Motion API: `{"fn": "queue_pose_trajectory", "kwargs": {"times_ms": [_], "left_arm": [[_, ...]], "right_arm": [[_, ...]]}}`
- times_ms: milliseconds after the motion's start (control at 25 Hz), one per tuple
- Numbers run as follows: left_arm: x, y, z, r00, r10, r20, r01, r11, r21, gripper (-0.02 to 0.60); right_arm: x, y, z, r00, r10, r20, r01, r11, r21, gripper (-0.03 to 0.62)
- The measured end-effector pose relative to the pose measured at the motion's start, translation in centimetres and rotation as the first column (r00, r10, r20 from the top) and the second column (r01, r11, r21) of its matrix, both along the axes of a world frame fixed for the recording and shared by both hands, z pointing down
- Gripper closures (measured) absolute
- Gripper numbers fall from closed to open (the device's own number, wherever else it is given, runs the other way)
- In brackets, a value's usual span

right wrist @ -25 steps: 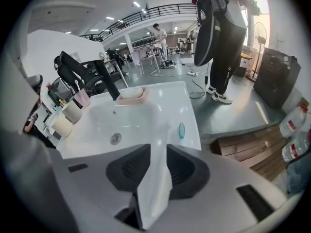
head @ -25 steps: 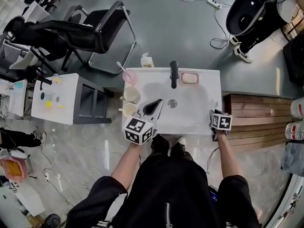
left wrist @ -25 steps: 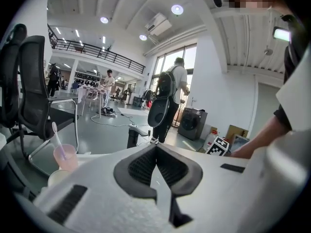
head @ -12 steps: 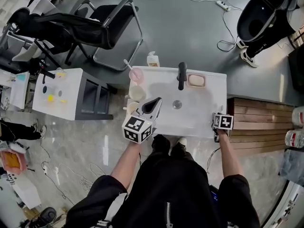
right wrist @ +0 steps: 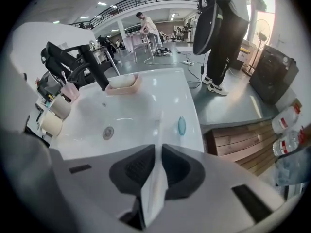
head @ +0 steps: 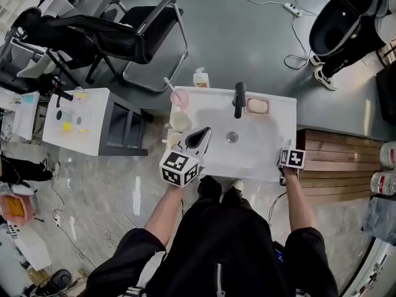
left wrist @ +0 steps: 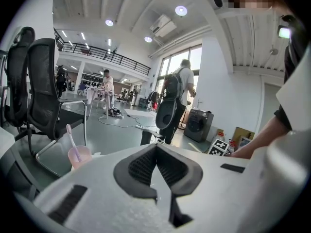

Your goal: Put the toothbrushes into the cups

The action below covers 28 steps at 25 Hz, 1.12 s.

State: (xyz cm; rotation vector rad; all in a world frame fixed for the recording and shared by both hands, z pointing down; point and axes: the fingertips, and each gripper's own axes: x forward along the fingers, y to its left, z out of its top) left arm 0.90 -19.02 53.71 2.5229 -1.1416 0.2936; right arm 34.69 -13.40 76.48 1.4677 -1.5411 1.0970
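while the right tool (right wrist: 158, 148) points steeply down over the front right corner of the white bench (head: 266, 135), its jaws are closing with a white toothbrush (right wrist: 154, 186) between them, the pads set on either side of the flat handle and pressing against it. the handle runs away from the tool toward the basin, and a small teal oval thing (right wrist: 181, 125) lies on the rim just beside its far end; whether it belongs to the brush i cannot tell. the left tool (left wrist: 156, 147) hangs over the front left part of the bench, aimed nearly level toward the back, its jaws together at the tips with nothing in them. three cups stand in a row along the left edge: a pink cup (head: 179, 97) at the back corner with a pink toothbrush (head: 167, 83) leaning in it, and two cream cups (head: 179, 121) nearer the person, the nearest just beside the left tool's tips. at the back of the basin rises a black tap (head: 239, 99), a pink soap dish (head: 257, 106) sits just to its right, and the drain (head: 232, 137) lies in the middle of the basin.
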Motion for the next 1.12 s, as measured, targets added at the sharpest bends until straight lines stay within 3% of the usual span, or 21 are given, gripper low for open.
{"fn": "queue_pose_trajectory", "kwargs": {"times_ms": [160,280,440,560,800,1120], "left_arm": [[-0.4,0.2,-0.5,1.0,-0.007,-0.005,0.008,1.0,0.007,0.58],[-0.7,0.2,-0.8,1.0,-0.017,-0.012,0.017,1.0,0.017,0.581],[-1.1,0.1,-1.5,0.999,-0.03,-0.017,0.031,0.999,0.036,0.58],[-1.5,-0.1,-2.3,0.999,-0.041,-0.021,0.042,0.998,0.054,0.58],[-1.9,-0.1,-3.8,0.998,-0.059,-0.024,0.061,0.995,0.084,0.58],[-3.0,0.5,-4.8,0.994,-0.104,-0.025,0.106,0.989,0.102,0.58]], "right_arm": [[-1.4,-0.6,-1.9,0.999,-0.004,0.043,0.0,0.997,0.079,0.543],[-3.2,-2.0,-5.0,0.994,-0.051,0.094,0.03,0.977,0.209,0.543],[-6.1,-3.9,-10.8,0.979,-0.155,0.133,0.087,0.905,0.416,0.543],[-7.7,-4.7,-14.7,0.967,-0.218,0.129,0.12,0.844,0.523,0.544],[-10.0,-5.4,-20.7,0.951,-0.281,0.132,0.135,0.757,0.64,0.545],[-13.3,-6.4,-22.6,0.92,-0.367,0.138,0.186,0.718,0.671,0.545]]}}
